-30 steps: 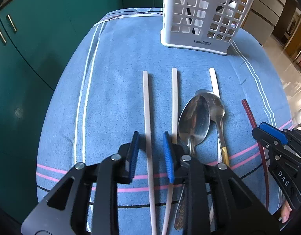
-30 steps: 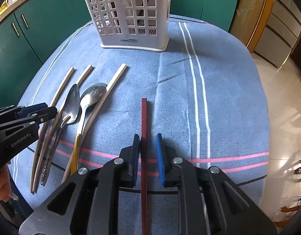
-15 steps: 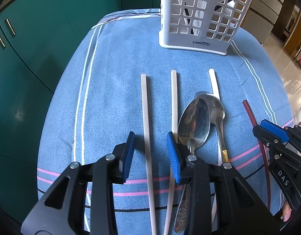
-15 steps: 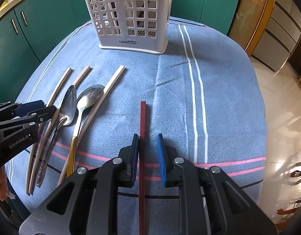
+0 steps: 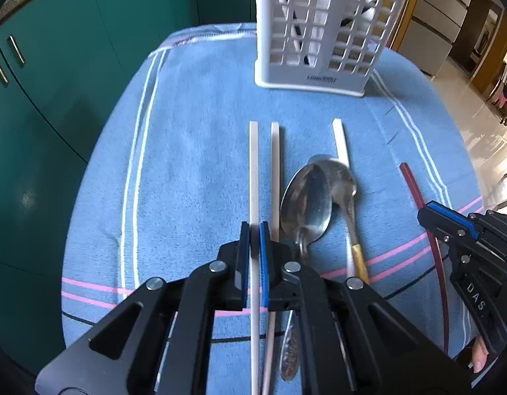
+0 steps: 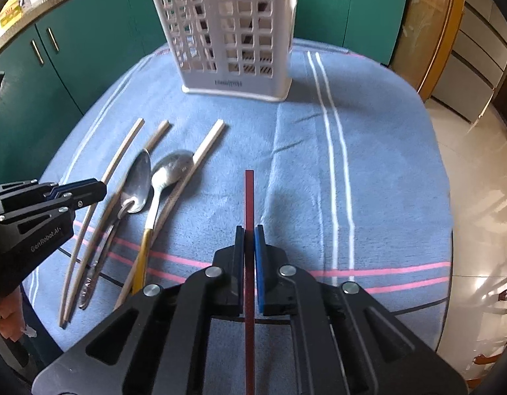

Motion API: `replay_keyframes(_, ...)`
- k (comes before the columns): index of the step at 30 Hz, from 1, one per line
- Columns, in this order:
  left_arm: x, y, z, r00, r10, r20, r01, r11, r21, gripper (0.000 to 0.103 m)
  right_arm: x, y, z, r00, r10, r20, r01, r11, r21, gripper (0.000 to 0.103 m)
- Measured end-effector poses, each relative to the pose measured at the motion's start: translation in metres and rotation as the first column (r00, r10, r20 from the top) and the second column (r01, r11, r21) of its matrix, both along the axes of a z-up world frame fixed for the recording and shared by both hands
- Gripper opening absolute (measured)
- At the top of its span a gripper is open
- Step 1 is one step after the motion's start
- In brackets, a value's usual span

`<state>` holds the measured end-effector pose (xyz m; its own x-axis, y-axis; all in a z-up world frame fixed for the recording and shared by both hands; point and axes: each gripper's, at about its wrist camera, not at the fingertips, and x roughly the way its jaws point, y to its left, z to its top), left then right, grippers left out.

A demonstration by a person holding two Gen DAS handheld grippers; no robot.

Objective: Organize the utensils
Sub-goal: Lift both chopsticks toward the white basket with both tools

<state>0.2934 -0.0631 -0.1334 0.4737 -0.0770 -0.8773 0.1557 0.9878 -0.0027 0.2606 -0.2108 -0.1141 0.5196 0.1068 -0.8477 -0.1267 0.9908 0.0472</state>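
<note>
Now clamping left gripper [image 5: 254, 230] on pale chopstick [image 5: 253, 171], right gripper [image 6: 249, 233] on dark red chopstick [image 6: 249, 194]; lifting both level, aiming for far white basket [image 6: 233, 33].

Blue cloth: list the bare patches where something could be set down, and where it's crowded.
Free: the strip of blue cloth right of the dark red chopstick, around the white stripes; the band between the white basket and the utensil tips; the left edge beyond the outermost pale chopstick. Crowded: the middle, where pale chopsticks and two spoons lie close together.
</note>
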Motion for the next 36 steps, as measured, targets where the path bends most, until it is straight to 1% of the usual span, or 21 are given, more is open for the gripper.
replay_keyframes(4, -0.007, 0.001, 0.018, 0.999, 0.002, 0.04, -0.002, 1.0, -0.014, 0.006, -0.007, -0.005, 0.018, 0.999, -0.01, 0.047, 0.01, 1.0, 0.014, 0.006)
replay_keyframes(7, -0.013, 0.006, 0.039, 0.996, 0.01, 0.085, -0.007, 0.999, -0.038, 0.006, -0.013, -0.009, 0.034, 0.996, -0.019, 0.083, 0.016, 0.999, 0.029, 0.006)
replay_keyframes(11, -0.024, 0.018, 0.079, 0.986, 0.024, 0.164, -0.007, 0.994, -0.105, 0.006, -0.022, -0.015, 0.062, 0.989, -0.019, 0.15, 0.011, 0.998, 0.054, 0.006)
replay_keyframes(14, -0.036, 0.028, 0.118, 0.964, 0.044, 0.261, -0.01, 0.991, -0.133, 0.006, -0.033, -0.02, 0.09, 0.976, -0.014, 0.22, -0.001, 0.997, 0.072, 0.006)
replay_keyframes(18, -0.044, 0.037, 0.147, 0.941, 0.066, 0.332, -0.01, 0.986, -0.167, 0.006, -0.044, -0.022, 0.122, 0.952, -0.011, 0.304, -0.015, 0.997, 0.082, 0.006)
replay_keyframes(20, -0.047, 0.04, 0.157, 0.931, 0.083, 0.355, -0.017, 0.983, -0.185, 0.006, -0.048, -0.023, 0.136, 0.94, -0.013, 0.342, -0.019, 0.996, 0.088, 0.006)
replay_keyframes(23, -0.048, 0.042, 0.164, 0.925, 0.09, 0.37, -0.015, 0.98, -0.201, 0.006, -0.052, -0.024, 0.15, 0.925, -0.014, 0.379, -0.025, 0.995, 0.098, 0.006)
replay_keyframes(28, -0.041, 0.039, 0.165, 0.931, 0.087, 0.356, -0.011, 0.978, -0.209, 0.006, -0.041, -0.018, 0.155, 0.924, -0.001, 0.382, -0.031, 0.997, 0.078, 0.006)
replay_keyframes(30, -0.036, 0.041, 0.168, 0.93, 0.082, 0.359, -0.004, 0.977, -0.215, 0.006, -0.039, -0.016, 0.159, 0.921, 0.005, 0.39, -0.039, 0.996, 0.078, 0.006)
replay_keyframes(34, -0.033, 0.04, 0.177, 0.926, 0.08, 0.37, 0.005, 0.975, -0.223, 0.006, -0.037, -0.014, 0.174, 0.904, 0.015, 0.428, -0.049, 0.996, 0.07, 0.006)
replay_keyframes(36, -0.032, 0.038, 0.182, 0.923, 0.073, 0.377, 0.017, 0.973, -0.229, 0.006, -0.032, -0.013, 0.178, 0.903, 0.02, 0.43, -0.052, 0.997, 0.064, 0.006)
